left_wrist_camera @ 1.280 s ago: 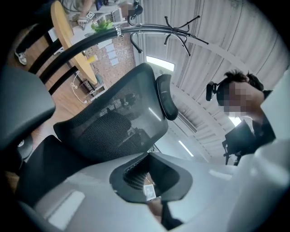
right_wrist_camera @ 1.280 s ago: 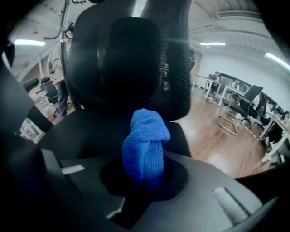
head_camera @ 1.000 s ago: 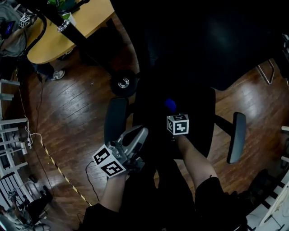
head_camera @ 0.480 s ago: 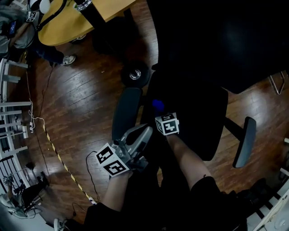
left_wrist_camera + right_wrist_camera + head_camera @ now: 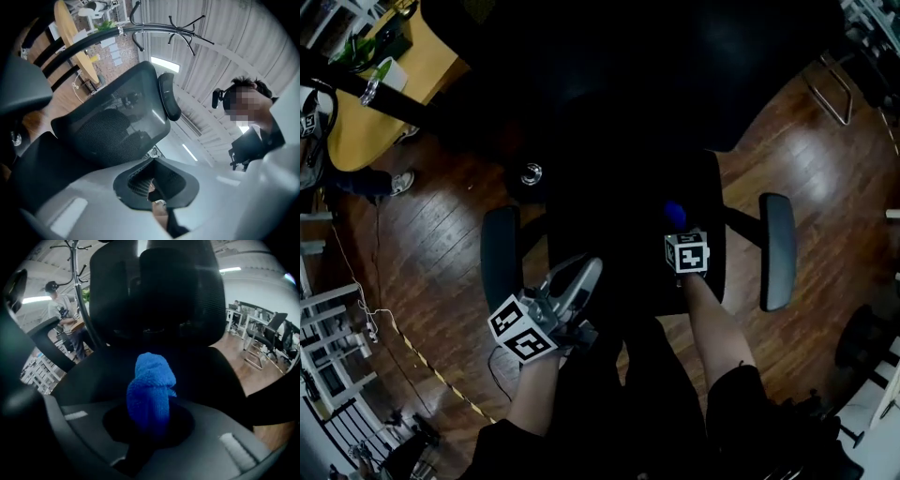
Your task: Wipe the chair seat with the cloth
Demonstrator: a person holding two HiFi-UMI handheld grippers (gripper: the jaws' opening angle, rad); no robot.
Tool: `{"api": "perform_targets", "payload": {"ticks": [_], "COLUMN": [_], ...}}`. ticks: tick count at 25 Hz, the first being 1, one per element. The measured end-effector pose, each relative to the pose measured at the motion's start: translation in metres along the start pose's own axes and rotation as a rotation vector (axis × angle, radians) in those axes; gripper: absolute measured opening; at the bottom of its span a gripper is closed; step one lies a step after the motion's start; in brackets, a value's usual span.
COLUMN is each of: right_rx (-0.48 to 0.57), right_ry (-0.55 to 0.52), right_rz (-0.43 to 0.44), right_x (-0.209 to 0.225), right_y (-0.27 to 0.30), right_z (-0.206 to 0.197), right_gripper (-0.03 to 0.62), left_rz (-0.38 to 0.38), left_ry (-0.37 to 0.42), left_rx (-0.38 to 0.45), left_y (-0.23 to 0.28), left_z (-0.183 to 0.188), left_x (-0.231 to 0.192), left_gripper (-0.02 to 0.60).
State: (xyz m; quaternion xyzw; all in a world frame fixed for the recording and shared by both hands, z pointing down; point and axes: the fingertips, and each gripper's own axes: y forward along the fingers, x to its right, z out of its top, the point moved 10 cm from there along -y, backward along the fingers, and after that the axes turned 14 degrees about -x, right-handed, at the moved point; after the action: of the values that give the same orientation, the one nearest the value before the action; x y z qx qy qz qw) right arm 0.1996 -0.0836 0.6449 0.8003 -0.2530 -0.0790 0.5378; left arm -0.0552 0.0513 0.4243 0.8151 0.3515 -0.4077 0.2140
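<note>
Honestly, the far left was just wooden floor (image 5: pixel 422 253) and a bit of the yellow table (image 5: pixel 366 131), nothing to do with the job. Next came the chair's left armrest (image 5: pixel 499 258), and just beside it the left tool (image 5: pixel 581 277), held low at the seat's front-left corner and tipped up toward the chair back (image 5: pixel 108 126). Its jaws were together with nothing between them, so I'd say it was just along for the ride. Then the chair seat (image 5: pixel 619 206), dark and hard to read from above. Over its right-hand part sat the right tool (image 5: pixel 680 234), jaws clamped on the blue cloth (image 5: pixel 151 390), which stuck out past the tips as a bunched wad pointing at the backrest. Whether the wad was actually pressing on the seat, I couldn't tell from either view. To me this looked like the wiping step itself, with the cloth already in hand and over the seat. The next move probably called for pushing the wad down onto the surface and sweeping it across toward the left armrest side in overlapping passes, since it's a small pad for a wide seat. The hard tips would need to stay off the upholstery. Past that was only the right armrest (image 5: pixel 776 248).
</note>
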Motion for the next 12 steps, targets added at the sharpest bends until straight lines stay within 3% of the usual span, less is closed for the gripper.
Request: {"api": "perform_targets", "payload": {"ticks": [5, 8, 12], "right_rx": [-0.004, 0.007, 0.010], "right_ry": [0.130, 0.188, 0.189], "right_rz": [-0.121, -0.109, -0.100], "right_x": [0.072, 0.090, 0.093], "right_y": [-0.046, -0.052, -0.047], "right_z": [-0.029, -0.043, -0.048], "right_gripper": [0.037, 0.037, 0.037], "left_rz": [-0.064, -0.077, -0.063], "left_ry": [0.011, 0.013, 0.021], "left_rx": [-0.073, -0.088, -0.069], "left_y": [0.033, 0.038, 0.026], "left_z": [-0.007, -0.010, -0.006], "left_x": [0.012, 0.012, 0.010], "left_gripper": [-0.008, -0.008, -0.008]}}
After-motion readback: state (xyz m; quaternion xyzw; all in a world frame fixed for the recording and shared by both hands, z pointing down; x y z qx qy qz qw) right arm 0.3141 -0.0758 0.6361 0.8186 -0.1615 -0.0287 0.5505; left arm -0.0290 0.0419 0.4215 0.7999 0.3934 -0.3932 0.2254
